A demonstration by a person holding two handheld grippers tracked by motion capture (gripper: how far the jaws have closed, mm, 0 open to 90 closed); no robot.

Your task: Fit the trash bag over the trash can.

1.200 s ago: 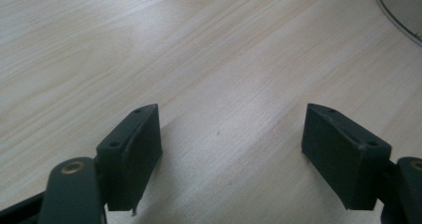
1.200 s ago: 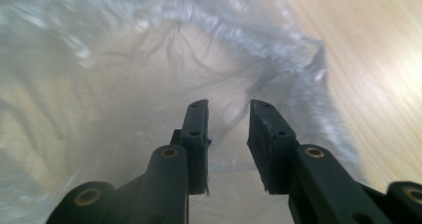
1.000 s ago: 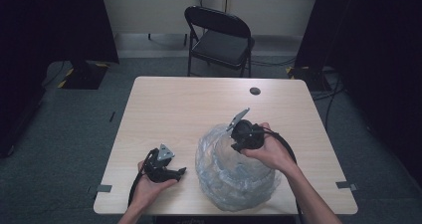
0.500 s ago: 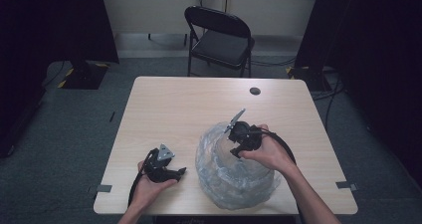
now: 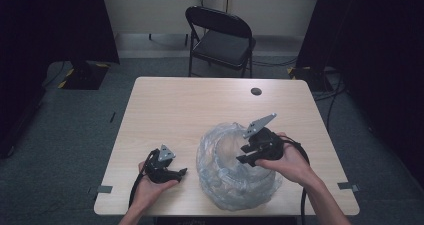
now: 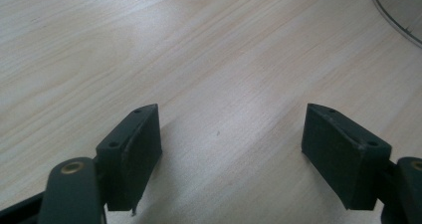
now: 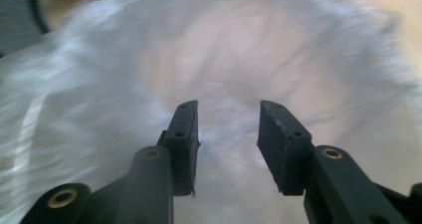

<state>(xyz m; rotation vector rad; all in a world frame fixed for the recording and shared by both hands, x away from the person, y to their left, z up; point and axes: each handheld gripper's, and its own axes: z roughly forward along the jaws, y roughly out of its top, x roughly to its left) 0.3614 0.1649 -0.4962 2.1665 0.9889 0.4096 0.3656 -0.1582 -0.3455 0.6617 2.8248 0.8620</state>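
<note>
**Right gripper working over the clear plastic bag**

Right gripper [image 5: 248, 154] is hovering over the crumpled clear plastic bag [image 5: 225, 177], which is lying on the near right part of the wooden table [image 5: 200, 105], just in front of the person. Its jaws have just been closing from a wider gap and are standing partly apart; in the right gripper view the pads [image 7: 185, 134] are framing blurred plastic [image 7: 99, 84] beyond them, with nothing pinched between them. Left gripper [image 5: 172, 174] is resting low on the table to the left of the bag, jaws standing wide over bare wood and holding nothing; a curve of the bag's edge [image 6: 398, 15] is showing at the far corner of its view.

Judging by this, the step in hand is finding a fresh hold on the bag. The next move is likely calling for lowering the right jaws onto a fold and closing firmly.
</note>
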